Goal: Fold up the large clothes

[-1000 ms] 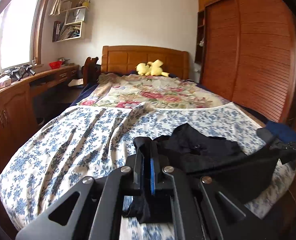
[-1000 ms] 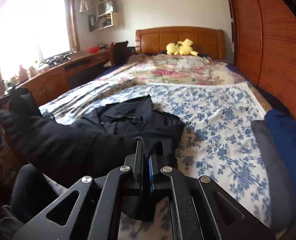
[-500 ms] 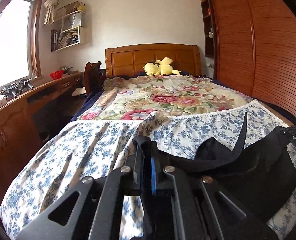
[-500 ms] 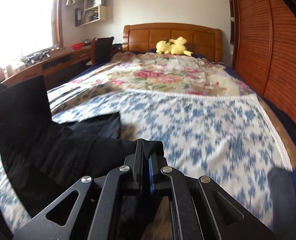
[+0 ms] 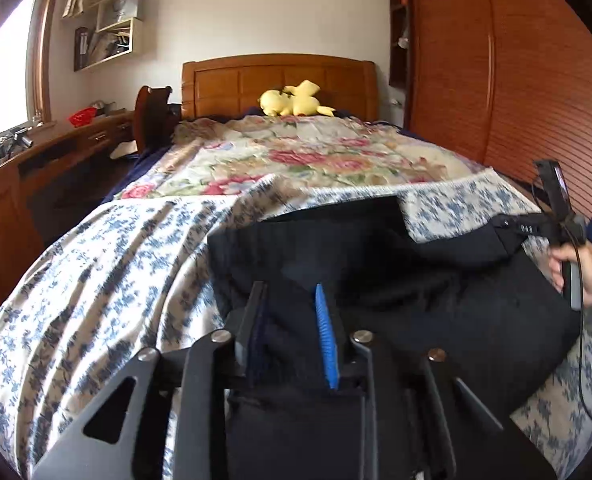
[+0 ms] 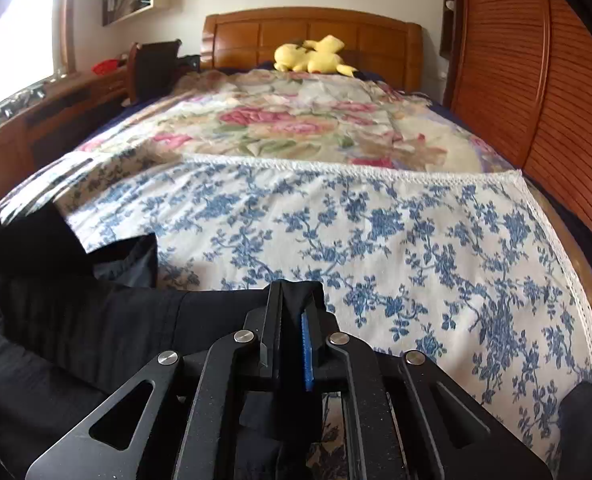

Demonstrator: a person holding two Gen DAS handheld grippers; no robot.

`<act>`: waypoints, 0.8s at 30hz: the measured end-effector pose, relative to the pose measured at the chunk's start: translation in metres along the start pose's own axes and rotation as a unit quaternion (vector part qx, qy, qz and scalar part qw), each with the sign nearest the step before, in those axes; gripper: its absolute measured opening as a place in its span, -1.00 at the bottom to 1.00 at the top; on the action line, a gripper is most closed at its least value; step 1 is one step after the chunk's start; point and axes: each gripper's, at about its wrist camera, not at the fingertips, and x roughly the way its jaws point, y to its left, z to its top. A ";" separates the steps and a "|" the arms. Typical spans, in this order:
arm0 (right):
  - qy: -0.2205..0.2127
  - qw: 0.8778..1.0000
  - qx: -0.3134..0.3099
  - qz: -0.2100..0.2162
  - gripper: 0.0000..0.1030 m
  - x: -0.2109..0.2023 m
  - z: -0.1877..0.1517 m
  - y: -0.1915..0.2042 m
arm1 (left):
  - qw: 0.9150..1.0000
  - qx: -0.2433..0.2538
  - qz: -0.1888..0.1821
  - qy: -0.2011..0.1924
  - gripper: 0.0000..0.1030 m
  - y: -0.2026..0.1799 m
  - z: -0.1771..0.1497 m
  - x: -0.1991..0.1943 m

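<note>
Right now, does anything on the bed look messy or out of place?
Only the black garment: it lies rumpled on the blue floral sheet, one flap standing up at its far edge. Nothing looks spilled or damaged.

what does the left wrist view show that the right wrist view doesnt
Only the left wrist view shows the person's right hand on its gripper handle, and the left gripper, jaws just opened, black garment between them. Only the right wrist view shows the right gripper, its jaws just parting slightly, cloth between them, and the blue-flowered sheet's lace-edged corner. Both show the garment, the yellow plush toy and the wooden headboard.
</note>
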 end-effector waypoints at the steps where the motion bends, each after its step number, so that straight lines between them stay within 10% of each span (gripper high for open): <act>1: 0.005 1.000 0.000 0.007 -0.62 0.001 -0.001 -0.001 | 1.000 0.004 -0.004 0.001 -0.46 -0.003 -0.002 -0.001; 4: -0.004 1.000 -0.003 -0.013 0.11 -0.011 -0.005 0.000 | 1.000 0.010 -0.023 0.002 -0.42 -0.011 -0.011 -0.004; 24: 0.026 0.999 -0.024 0.029 0.15 -0.129 -0.108 0.050 | 0.999 -0.002 -0.050 0.020 -0.37 -0.007 -0.056 -0.041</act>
